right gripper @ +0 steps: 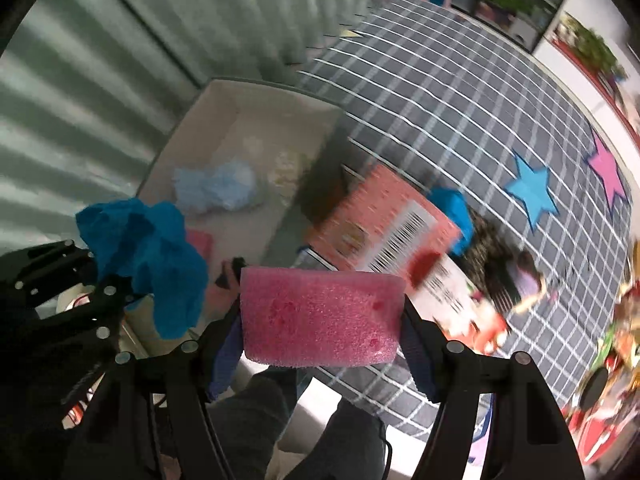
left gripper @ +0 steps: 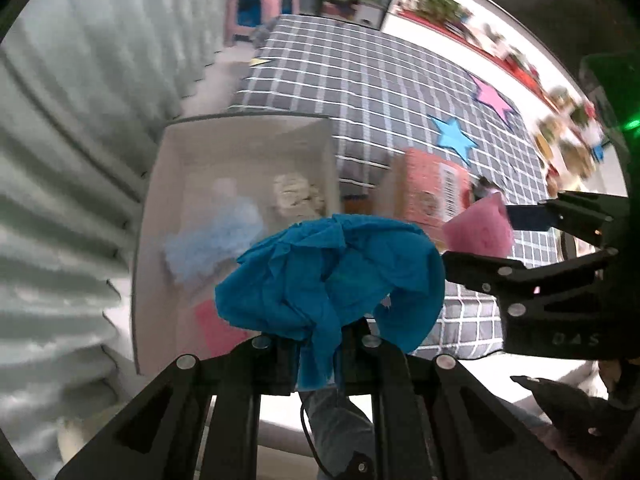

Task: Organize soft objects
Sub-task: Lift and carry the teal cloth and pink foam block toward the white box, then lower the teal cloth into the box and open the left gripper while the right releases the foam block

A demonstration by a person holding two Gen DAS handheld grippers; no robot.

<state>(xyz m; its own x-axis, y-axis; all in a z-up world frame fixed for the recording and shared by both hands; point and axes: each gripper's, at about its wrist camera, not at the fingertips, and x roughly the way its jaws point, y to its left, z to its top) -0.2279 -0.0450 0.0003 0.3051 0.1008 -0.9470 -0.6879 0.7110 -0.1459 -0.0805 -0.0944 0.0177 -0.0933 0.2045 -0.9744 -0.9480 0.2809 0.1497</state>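
While both grippers hang above the near edge of the checked cloth (right gripper: 460, 92), each has a soft thing in its jaws. The left gripper (left gripper: 320, 344) is pinched tight on a crumpled blue cloth (left gripper: 332, 276), which bunches out ahead of its fingers and droops between them. It hangs over the near right part of the white box (left gripper: 160, 184), though blur hides how far above. The right gripper (right gripper: 322, 316) stands half spread, its blue pads (right gripper: 226, 354) pressed on the two ends of a pink sponge (right gripper: 320, 316), held clear of the cloth below.

Inside the box, which sits at the left edge of the checked cloth against the pale curtain (left gripper: 60, 160), lie a light blue fluffy piece (left gripper: 216, 240), a cream woolly lump (left gripper: 298, 196) toward its far right corner, and a pink pad (left gripper: 218, 328) at the near side.

Just right of the box stands an orange carton (right gripper: 384, 220) with a barcode, tilted. Beyond its right end a second blue cloth (right gripper: 454, 212) lies on the checks. Farther right, blue (right gripper: 532, 194) and pink (right gripper: 608, 172) stars mark the cloth. Toys at the right edge are too blurred to name. A person's trouser legs (right gripper: 256, 420) show beneath the right gripper.
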